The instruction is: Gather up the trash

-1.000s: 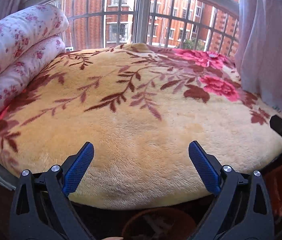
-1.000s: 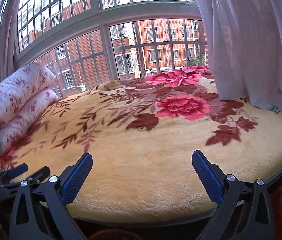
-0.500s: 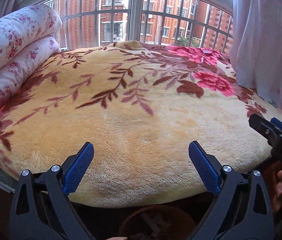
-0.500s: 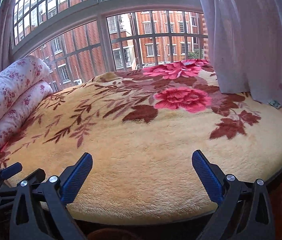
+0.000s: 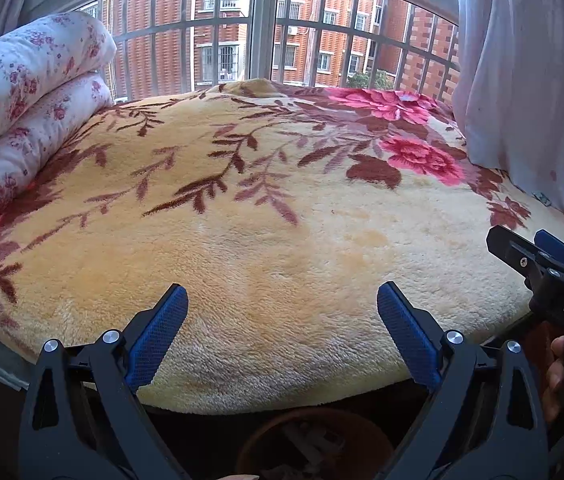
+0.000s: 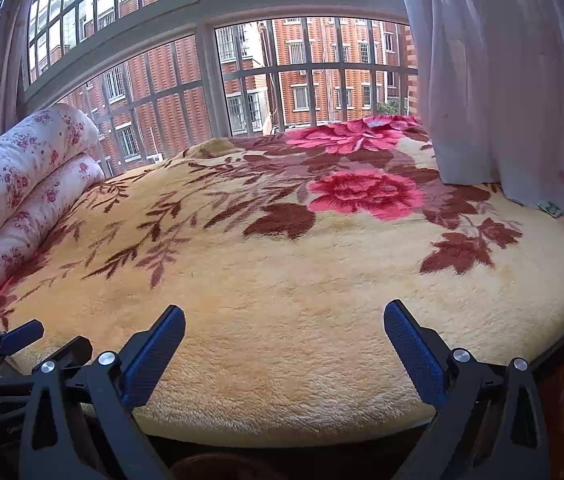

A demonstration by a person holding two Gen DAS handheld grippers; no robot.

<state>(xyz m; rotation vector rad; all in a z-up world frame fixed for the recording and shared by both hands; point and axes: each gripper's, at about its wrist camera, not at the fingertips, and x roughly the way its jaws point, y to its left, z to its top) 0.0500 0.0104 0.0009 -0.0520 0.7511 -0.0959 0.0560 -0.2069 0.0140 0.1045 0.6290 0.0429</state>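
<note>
From the left wrist view, the left gripper (image 5: pixel 282 312) hangs over the near edge of the bed, its blue-padded fingers (image 5: pixel 158 332) spread wide with nothing between them. A plush yellow blanket (image 5: pixel 266 248) with red roses and brown leaf sprays covers the whole bed. A folded floral quilt (image 5: pixel 22 120) is stacked at the left edge, against the barred window (image 5: pixel 262 28), and a pale curtain (image 5: pixel 530 80) falls along the right edge. A small scrap of trash (image 5: pixel 543 198) lies near the bed's right edge at the curtain's foot, well apart from the left fingers and off to their right. The right gripper (image 5: pixel 538 256) comes in at the right edge, gripped by a hand (image 5: pixel 558 376). Below the bed's near edge sits a brown round bin (image 5: pixel 318 440), partly hidden between the gripper's arms.

From the right wrist view, the right gripper (image 6: pixel 284 320) also stands with its fingers (image 6: pixel 414 348) far apart and empty above the near edge. The scrap (image 6: pixel 549 208) lies far ahead to the right, beside the curtain (image 6: pixel 502 80). The blanket (image 6: pixel 282 300) between is bare and flat. The left gripper (image 6: pixel 14 344) shows at the lower left, near the quilt (image 6: pixel 26 184).
</note>
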